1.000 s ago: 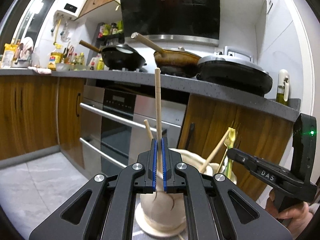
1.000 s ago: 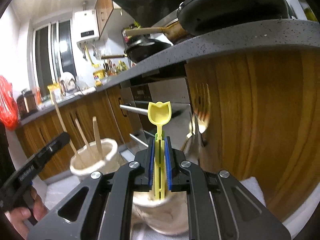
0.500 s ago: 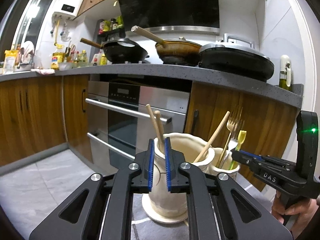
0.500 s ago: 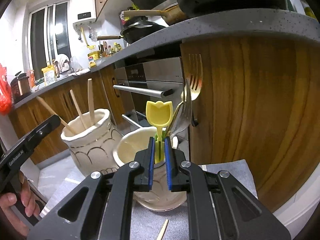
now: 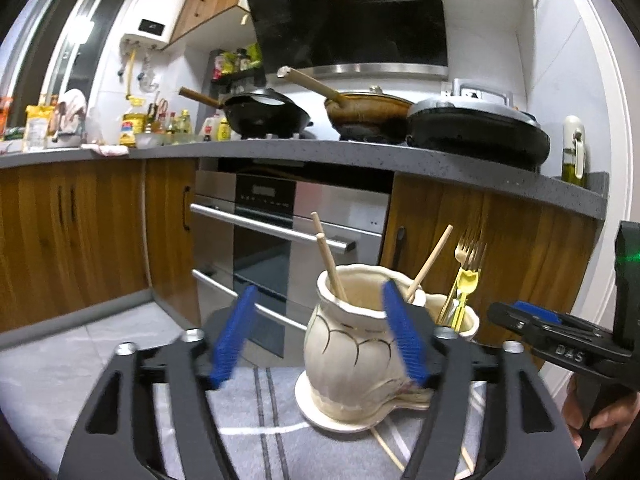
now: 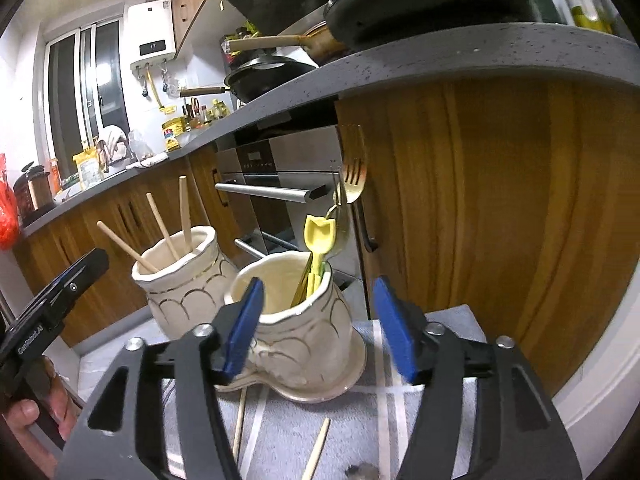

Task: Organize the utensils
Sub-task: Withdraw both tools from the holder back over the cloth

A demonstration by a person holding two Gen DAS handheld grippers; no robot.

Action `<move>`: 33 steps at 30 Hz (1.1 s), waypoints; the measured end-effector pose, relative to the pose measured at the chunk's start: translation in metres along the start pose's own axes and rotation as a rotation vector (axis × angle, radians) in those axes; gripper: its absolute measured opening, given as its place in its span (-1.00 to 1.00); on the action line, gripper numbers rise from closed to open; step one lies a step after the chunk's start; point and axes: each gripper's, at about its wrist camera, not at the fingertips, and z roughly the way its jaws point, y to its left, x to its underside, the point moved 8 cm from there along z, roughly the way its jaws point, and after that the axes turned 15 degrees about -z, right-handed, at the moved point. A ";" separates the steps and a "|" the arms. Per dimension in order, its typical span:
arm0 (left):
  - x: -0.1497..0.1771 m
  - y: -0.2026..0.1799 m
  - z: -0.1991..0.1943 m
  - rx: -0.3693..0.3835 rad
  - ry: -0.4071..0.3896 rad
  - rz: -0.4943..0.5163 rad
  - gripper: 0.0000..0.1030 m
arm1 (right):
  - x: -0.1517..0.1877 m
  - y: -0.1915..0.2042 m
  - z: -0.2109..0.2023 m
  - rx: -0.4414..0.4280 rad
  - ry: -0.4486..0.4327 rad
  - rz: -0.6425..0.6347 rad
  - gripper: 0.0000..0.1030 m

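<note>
Chopsticks stand in the left jar, the yellow spoon with forks in the right jar. Both grippers, left and right, have just spread their fingers wide and hold nothing

Home kitchen. Grey speckled tabletop over wood cabinets. Built-in steel oven below hob; black range hood above. Wok, brown pan, lidded griddle on top. Oil and sauce bottles along wall, white water heater mounted high, window at far end. Tiled floor. Ceramic holders with chopsticks, forks.
</note>
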 end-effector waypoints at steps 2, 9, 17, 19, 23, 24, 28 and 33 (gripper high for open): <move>0.001 0.002 -0.006 -0.008 -0.010 -0.014 0.64 | 0.001 -0.002 -0.009 0.012 -0.011 -0.001 0.52; 0.016 0.006 -0.018 -0.040 -0.008 -0.033 0.90 | 0.018 -0.008 -0.033 0.041 -0.018 0.019 0.90; 0.045 0.006 -0.022 -0.078 0.054 -0.018 0.90 | 0.038 -0.012 -0.042 0.060 0.025 0.059 0.90; 0.054 0.005 -0.022 -0.086 0.078 -0.016 0.90 | 0.041 -0.012 -0.047 0.069 0.024 0.055 0.90; 0.066 0.003 -0.025 -0.097 0.101 -0.004 0.90 | 0.044 -0.015 -0.053 0.077 0.022 0.061 0.90; 0.069 0.002 -0.026 -0.100 0.107 -0.003 0.90 | 0.046 -0.016 -0.055 0.078 0.026 0.064 0.90; 0.073 0.002 -0.029 -0.108 0.119 -0.007 0.90 | 0.051 -0.021 -0.060 0.080 0.032 0.083 0.90; 0.078 0.001 -0.030 -0.123 0.147 -0.022 0.90 | 0.059 -0.029 -0.066 0.087 0.046 0.102 0.90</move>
